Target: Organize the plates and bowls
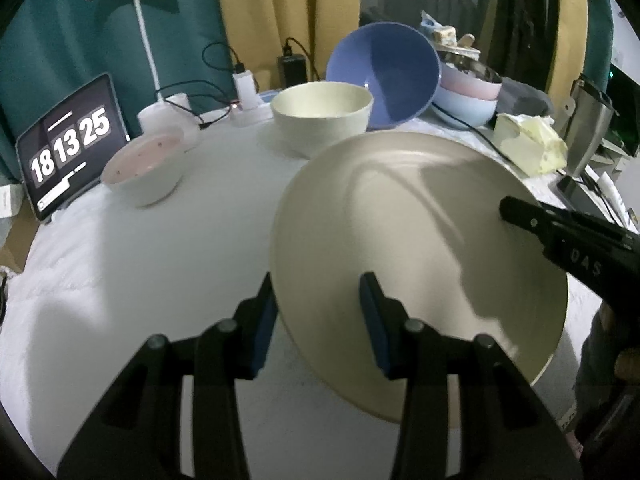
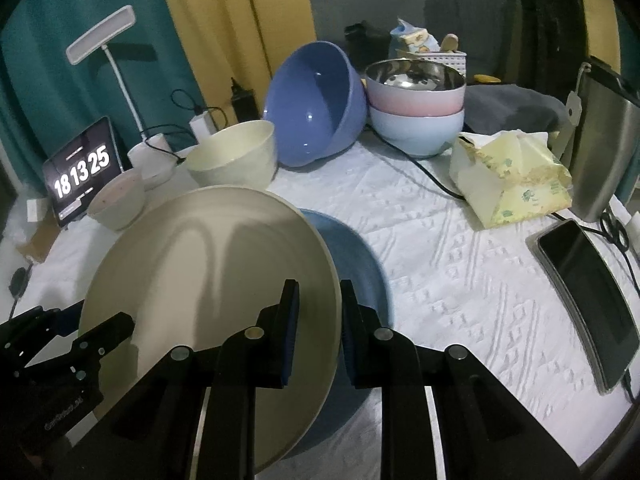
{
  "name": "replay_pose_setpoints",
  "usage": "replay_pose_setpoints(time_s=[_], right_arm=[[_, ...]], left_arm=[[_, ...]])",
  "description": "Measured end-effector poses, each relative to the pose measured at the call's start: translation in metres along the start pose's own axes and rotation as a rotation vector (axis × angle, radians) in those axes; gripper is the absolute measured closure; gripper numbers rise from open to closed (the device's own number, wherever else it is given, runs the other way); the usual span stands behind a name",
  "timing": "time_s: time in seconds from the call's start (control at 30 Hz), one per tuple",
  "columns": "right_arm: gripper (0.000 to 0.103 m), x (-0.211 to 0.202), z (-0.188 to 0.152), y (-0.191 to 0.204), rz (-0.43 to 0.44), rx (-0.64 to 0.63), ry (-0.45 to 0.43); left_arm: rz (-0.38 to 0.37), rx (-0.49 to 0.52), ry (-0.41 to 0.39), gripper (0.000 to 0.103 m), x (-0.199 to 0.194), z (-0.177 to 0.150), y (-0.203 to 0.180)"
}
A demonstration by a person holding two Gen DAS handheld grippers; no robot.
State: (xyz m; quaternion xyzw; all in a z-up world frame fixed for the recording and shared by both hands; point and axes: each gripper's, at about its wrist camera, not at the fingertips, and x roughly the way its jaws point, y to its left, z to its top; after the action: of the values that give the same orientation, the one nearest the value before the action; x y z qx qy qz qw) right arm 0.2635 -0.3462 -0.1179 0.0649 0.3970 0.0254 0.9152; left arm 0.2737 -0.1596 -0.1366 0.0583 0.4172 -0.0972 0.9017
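A large cream plate (image 1: 420, 248) (image 2: 208, 280) is held tilted above the table. My right gripper (image 2: 318, 336) is shut on the plate's right rim, one finger on each side. My left gripper (image 1: 318, 320) straddles the plate's left edge with a wide gap between its jaws, open. A blue plate (image 2: 360, 264) lies flat on the table under the cream one. Behind stand a cream bowl (image 1: 322, 114) (image 2: 236, 156), a tilted purple-blue bowl (image 1: 384, 72) (image 2: 316, 104), a small pink-inside bowl (image 1: 142, 168) (image 2: 116, 200), and stacked bowls (image 2: 416, 108) (image 1: 468, 92) with a steel one on top.
A tablet clock (image 1: 70, 144) (image 2: 82, 168), a desk lamp (image 1: 136, 20) and chargers with cables sit at the back left. A tissue pack (image 2: 508, 172) (image 1: 528, 144), a steel container (image 2: 600, 140) and a phone (image 2: 584, 292) are at the right. A white cloth (image 2: 460, 280) covers the table.
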Motion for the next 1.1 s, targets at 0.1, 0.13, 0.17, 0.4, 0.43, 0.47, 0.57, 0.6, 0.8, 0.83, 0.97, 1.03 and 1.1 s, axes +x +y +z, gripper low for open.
replay_pose_setpoints(time_s=[0.1, 0.13, 0.17, 0.4, 0.43, 0.47, 0.57, 0.6, 0.8, 0.83, 0.97, 1.03, 1.1], right_arm=[[0.082, 0.003, 0.002, -0.006, -0.008, 0.004, 0.001], [0.082, 0.004, 0.003, -0.009, -0.012, 0.006, 0.000], [0.082, 0.005, 0.003, -0.010, -0.014, 0.008, 0.000], [0.081, 0.008, 0.005, -0.021, 0.007, 0.031, 0.002], [0.081, 0.008, 0.005, -0.021, 0.009, 0.030, 0.001], [0.081, 0.008, 0.004, -0.022, 0.014, 0.029, -0.002], [0.080, 0.007, 0.005, -0.022, 0.023, 0.026, -0.003], [0.080, 0.006, 0.005, -0.022, 0.024, 0.023, -0.004], [0.062, -0.005, 0.007, -0.022, 0.022, 0.010, -0.053], [0.062, -0.007, 0.008, -0.024, 0.029, 0.011, -0.063], [0.061, -0.008, 0.009, -0.028, 0.027, 0.018, -0.066], [0.061, -0.005, 0.008, -0.030, 0.024, 0.027, -0.053], [0.061, -0.004, 0.008, -0.032, 0.020, 0.032, -0.044]], left_arm=[[-0.004, 0.005, 0.008, 0.061, 0.006, 0.003, -0.005], [-0.004, 0.007, 0.012, 0.060, 0.009, 0.004, -0.007], [-0.004, 0.009, 0.015, 0.060, 0.011, 0.005, -0.008], [0.016, 0.012, 0.054, 0.060, 0.030, 0.008, -0.015], [0.021, 0.013, 0.053, 0.060, 0.031, 0.008, -0.016], [0.025, 0.016, 0.054, 0.060, 0.032, 0.009, -0.017], [0.025, 0.007, 0.056, 0.058, 0.031, 0.010, -0.018], [0.023, 0.003, 0.055, 0.058, 0.031, 0.010, -0.018], [0.024, -0.002, 0.054, 0.057, 0.027, 0.010, -0.021], [0.023, -0.005, 0.054, 0.057, 0.025, 0.011, -0.021], [0.024, -0.012, 0.038, 0.057, 0.019, 0.013, -0.022], [0.028, -0.019, 0.034, 0.057, 0.019, 0.014, -0.019], [0.033, -0.036, 0.039, 0.057, 0.021, 0.014, -0.015]])
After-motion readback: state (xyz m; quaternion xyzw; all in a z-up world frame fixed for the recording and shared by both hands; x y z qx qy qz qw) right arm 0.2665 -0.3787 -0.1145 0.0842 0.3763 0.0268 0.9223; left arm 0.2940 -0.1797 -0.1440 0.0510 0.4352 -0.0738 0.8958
